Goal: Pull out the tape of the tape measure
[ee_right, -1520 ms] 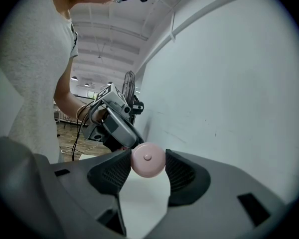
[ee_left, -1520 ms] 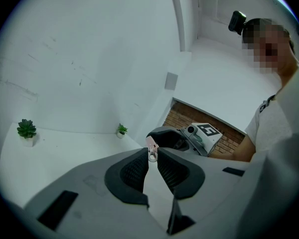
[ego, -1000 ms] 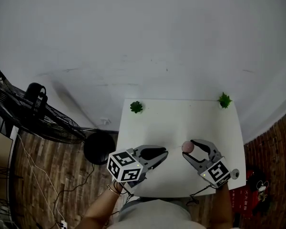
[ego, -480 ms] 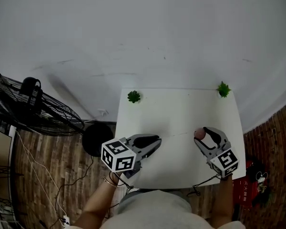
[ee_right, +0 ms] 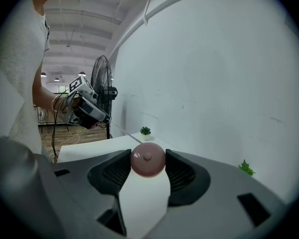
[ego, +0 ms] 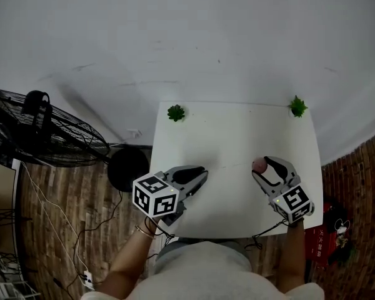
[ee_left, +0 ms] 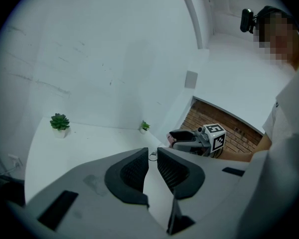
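Left gripper [ee_left: 150, 154], at 7 o'clock on the table [ego: 237, 136], has its jaws pinched nearly together on the end loop of the tape [ee_left: 152, 157], which peeps out at their tips. Its marker cube hangs over the table's near edge, and the jaws point toward 2 o'clock.

Right gripper [ee_right: 148, 157], at 4 o'clock on the table, is clamped on the tape measure [ee_right: 148, 164], a round pink case with a small button in the middle of its face, one pad on each side. In the head view the case sits at the jaw tips, which point toward 11 o'clock. The two grippers are well apart, and a thin, faint line runs between them over the white top.

Farther back, one small plant [ego: 175, 112] stands at the table's 11 o'clock corner and another [ego: 297, 106] at its 1 o'clock corner. At 9 o'clock from the table a fan [ego: 56, 139] stands on the wooden floor [ego: 69, 211].
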Demonstrator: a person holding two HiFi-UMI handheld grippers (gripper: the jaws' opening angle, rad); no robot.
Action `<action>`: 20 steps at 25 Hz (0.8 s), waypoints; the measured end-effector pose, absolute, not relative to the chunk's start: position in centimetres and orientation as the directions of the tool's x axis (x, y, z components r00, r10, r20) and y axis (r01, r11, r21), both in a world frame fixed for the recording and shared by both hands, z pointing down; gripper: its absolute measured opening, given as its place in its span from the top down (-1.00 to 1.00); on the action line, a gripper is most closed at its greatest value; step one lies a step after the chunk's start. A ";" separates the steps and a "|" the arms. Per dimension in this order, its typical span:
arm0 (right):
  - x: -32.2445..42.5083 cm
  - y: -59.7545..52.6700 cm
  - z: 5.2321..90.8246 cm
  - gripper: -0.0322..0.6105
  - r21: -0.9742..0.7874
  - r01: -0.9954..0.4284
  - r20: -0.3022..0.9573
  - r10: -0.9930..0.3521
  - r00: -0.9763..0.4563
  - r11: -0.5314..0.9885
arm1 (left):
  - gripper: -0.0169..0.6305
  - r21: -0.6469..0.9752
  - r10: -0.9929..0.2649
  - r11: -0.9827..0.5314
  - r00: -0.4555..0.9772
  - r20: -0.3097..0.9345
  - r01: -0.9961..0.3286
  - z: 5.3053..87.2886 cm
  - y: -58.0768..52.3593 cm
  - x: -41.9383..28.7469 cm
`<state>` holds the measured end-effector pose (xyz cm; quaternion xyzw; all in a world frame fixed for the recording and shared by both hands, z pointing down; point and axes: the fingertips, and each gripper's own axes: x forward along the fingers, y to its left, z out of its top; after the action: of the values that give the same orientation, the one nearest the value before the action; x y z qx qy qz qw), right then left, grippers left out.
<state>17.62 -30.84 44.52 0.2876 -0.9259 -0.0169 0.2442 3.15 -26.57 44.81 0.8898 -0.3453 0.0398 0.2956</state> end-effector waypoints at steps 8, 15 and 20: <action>14.7 -32.0 48.8 0.23 0.128 -0.457 0.537 -0.449 -0.714 0.880 | 0.77 0.562 -0.648 -0.409 0.663 0.376 -0.719 49.8 -26.5 0.6; 11.3 -33.4 52.7 0.23 0.082 -0.371 0.595 -0.344 -0.727 0.925 | 0.77 0.604 -0.688 -0.250 0.578 0.439 -0.757 54.0 -25.4 -1.5; 8.4 -33.6 55.1 0.23 0.062 -0.288 0.620 -0.263 -0.739 0.956 | 0.77 0.618 -0.724 -0.140 0.506 0.469 -0.774 56.5 -24.4 -3.3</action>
<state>8.36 -33.61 55.11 0.1477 -0.9324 0.0189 0.3294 -3.29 -24.42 56.46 0.7546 -0.4964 0.0289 0.4283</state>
